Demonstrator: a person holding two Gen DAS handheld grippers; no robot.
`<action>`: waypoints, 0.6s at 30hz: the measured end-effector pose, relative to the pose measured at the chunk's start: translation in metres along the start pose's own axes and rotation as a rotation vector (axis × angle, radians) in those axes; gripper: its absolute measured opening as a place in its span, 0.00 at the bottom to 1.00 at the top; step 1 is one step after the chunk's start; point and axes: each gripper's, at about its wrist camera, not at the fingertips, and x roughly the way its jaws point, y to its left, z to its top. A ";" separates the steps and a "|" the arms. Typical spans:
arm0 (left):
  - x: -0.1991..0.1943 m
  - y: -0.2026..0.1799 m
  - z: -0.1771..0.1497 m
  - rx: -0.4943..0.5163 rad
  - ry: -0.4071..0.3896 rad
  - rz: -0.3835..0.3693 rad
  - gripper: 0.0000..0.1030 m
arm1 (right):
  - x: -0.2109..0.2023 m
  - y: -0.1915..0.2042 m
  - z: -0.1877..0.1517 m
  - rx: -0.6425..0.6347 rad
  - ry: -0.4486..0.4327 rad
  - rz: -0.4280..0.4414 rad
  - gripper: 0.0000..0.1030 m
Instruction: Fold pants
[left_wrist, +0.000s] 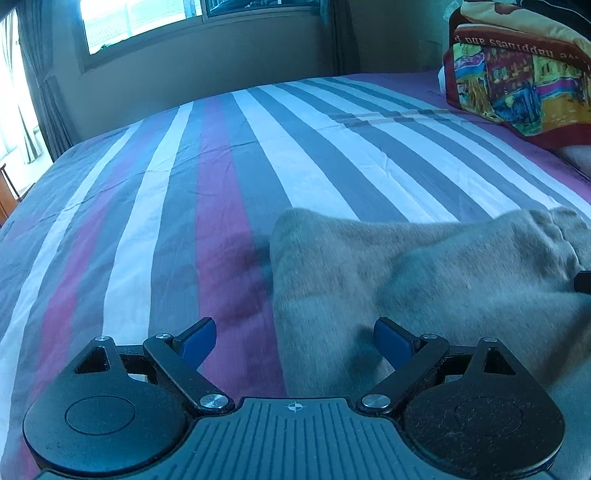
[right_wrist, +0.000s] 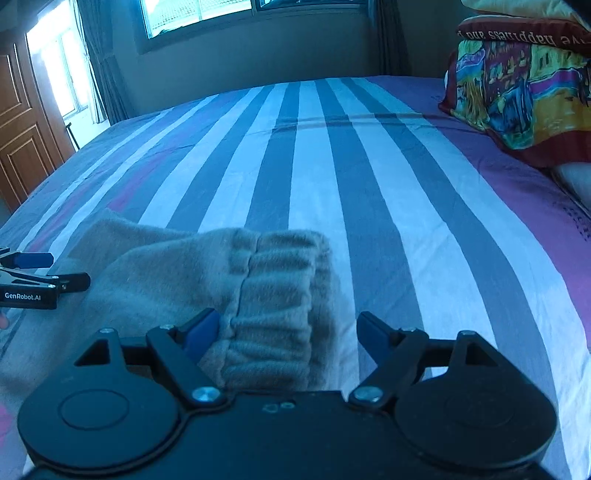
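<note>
Grey fleece pants (left_wrist: 424, 280) lie folded on the striped bed sheet (left_wrist: 236, 166). In the right wrist view the pants (right_wrist: 184, 273) show their gathered elastic waistband (right_wrist: 273, 295) just ahead of my fingers. My left gripper (left_wrist: 295, 338) is open, above the left edge of the pants, holding nothing. My right gripper (right_wrist: 288, 332) is open over the waistband, with nothing held. The left gripper also shows at the left edge of the right wrist view (right_wrist: 33, 273).
A colourful printed pillow (left_wrist: 517, 81) sits at the bed's far right and also shows in the right wrist view (right_wrist: 524, 99). A window (right_wrist: 199, 14) and curtains stand beyond the bed. A wooden door (right_wrist: 22, 129) is at the left.
</note>
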 end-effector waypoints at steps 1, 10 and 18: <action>-0.003 0.000 -0.004 0.001 0.001 -0.005 0.90 | -0.003 0.002 -0.003 0.000 0.006 0.000 0.80; -0.049 0.001 -0.057 -0.072 -0.046 -0.080 0.90 | -0.024 0.004 -0.028 0.039 0.022 0.033 0.80; -0.074 0.031 -0.113 -0.298 -0.090 -0.238 0.90 | -0.045 -0.007 -0.069 0.120 -0.011 0.115 0.81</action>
